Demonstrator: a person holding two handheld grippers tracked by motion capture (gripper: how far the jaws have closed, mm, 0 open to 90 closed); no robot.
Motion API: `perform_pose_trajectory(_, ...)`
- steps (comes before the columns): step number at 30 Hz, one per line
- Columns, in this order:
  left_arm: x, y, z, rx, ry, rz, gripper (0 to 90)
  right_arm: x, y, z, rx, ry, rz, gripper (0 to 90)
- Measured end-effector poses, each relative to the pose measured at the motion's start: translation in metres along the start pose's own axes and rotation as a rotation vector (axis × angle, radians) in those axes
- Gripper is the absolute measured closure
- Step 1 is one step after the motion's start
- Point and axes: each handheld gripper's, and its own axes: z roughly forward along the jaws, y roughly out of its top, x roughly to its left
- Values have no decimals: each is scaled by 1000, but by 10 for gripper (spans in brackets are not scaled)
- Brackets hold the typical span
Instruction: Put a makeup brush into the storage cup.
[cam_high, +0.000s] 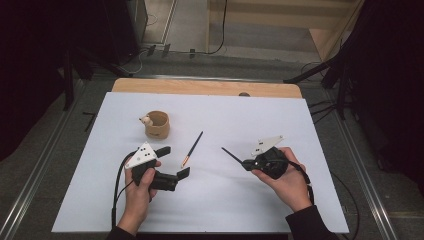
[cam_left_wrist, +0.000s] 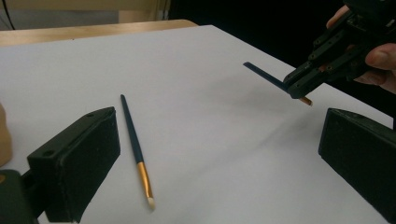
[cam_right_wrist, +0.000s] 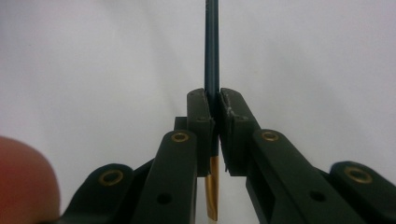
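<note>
Held brush (cam_right_wrist: 212, 56): pinched in right gripper (cam_high: 245, 164), lifted off white sheet (cam_high: 240, 120), handle pointing away.
Loose brush (cam_high: 192, 149): flat on sheet, just beyond left gripper (cam_high: 176, 161).
Left gripper: jaws wide apart, nothing between.

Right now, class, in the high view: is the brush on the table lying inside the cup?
No: the brush lies flat on the white table, apart from the cup.

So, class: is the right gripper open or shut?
Shut. The right gripper clamps a dark brush between its jaws, with the gold ferrule just behind them.
</note>
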Motion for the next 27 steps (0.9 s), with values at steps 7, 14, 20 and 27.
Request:
perform_pose_trajectory(7, -2, 0, 4, 0, -3, -3, 0, 5, 2, 0, -15, 1, -2, 851)
perform_pose_trajectory(14, -4, 0, 1, -25, -4, 33, 0, 7, 3, -2, -36, 17, -20, 851)
perform_pose_trajectory(20, -2, -3, 5, -1, -27, 39, 0, 13, 6, -1, -40, 34, -39, 851)
perform_pose_trajectory(27, -7, -4, 11, 14, -59, 53, 0, 19, 11, -1, -49, 56, -68, 851)
